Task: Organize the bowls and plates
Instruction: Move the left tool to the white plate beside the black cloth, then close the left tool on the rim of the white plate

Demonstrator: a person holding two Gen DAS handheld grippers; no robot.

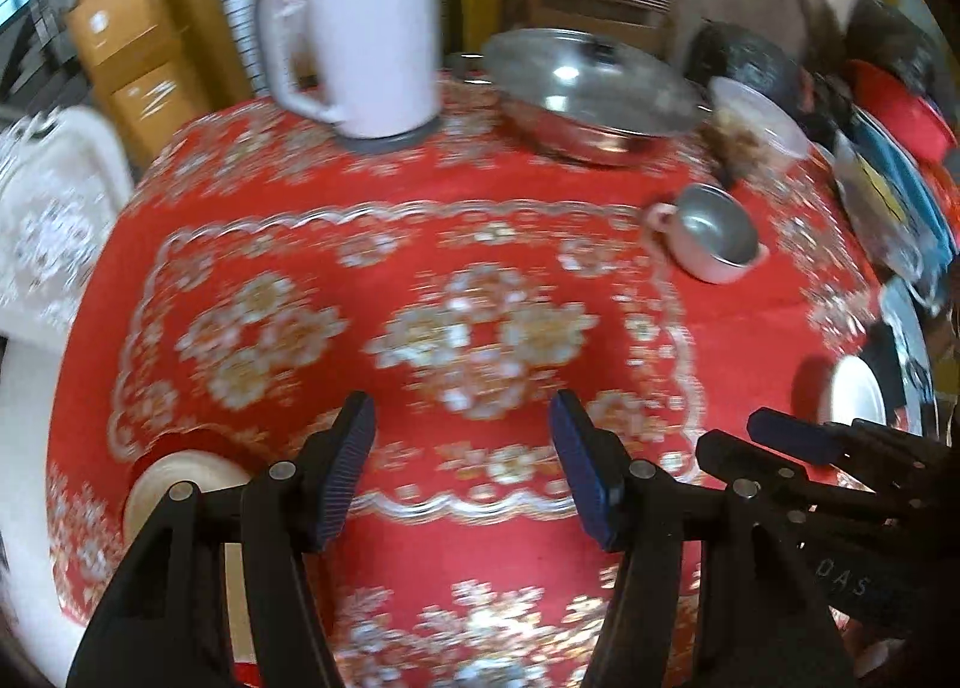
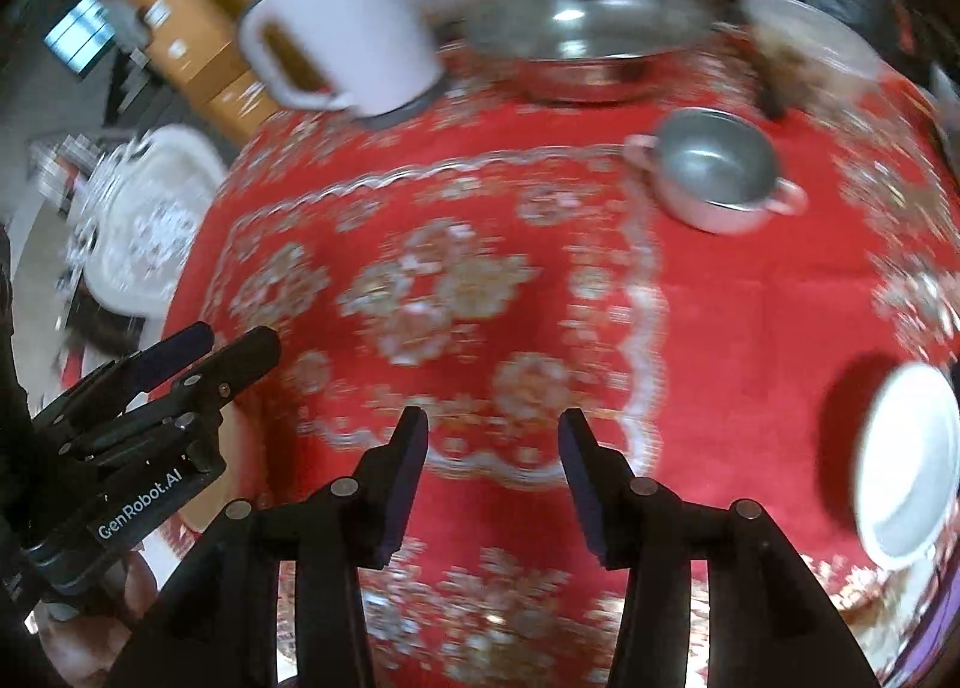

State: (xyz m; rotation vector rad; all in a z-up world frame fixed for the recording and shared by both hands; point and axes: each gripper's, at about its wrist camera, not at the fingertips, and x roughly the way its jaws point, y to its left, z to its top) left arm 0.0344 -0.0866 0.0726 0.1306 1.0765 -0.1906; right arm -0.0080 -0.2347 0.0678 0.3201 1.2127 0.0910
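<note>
- On the right side of the red floral tablecloth (image 2: 750, 292), a small metal bowl with two pink handles (image 2: 714, 172) is sitting upright and empty, far from both grippers.
- At the near right edge, a white round plate (image 2: 906, 460) is lying flat; at the near left edge, a cream-coloured dish (image 1: 180, 478) is partly hiding behind the left gripper (image 1: 462, 466).
- Both the left gripper and the right gripper (image 2: 495, 475) are hanging over bare cloth with fingers spread wide, gripping nothing.
- Beyond the bowl, a lidded steel pan (image 2: 585, 37) and a tall white jug (image 2: 348, 28) are standing at the far edge.
- Both views are blurring, so any reach for the plate is risking a misjudged approach: a finger could be nudging it off the near edge.
</note>
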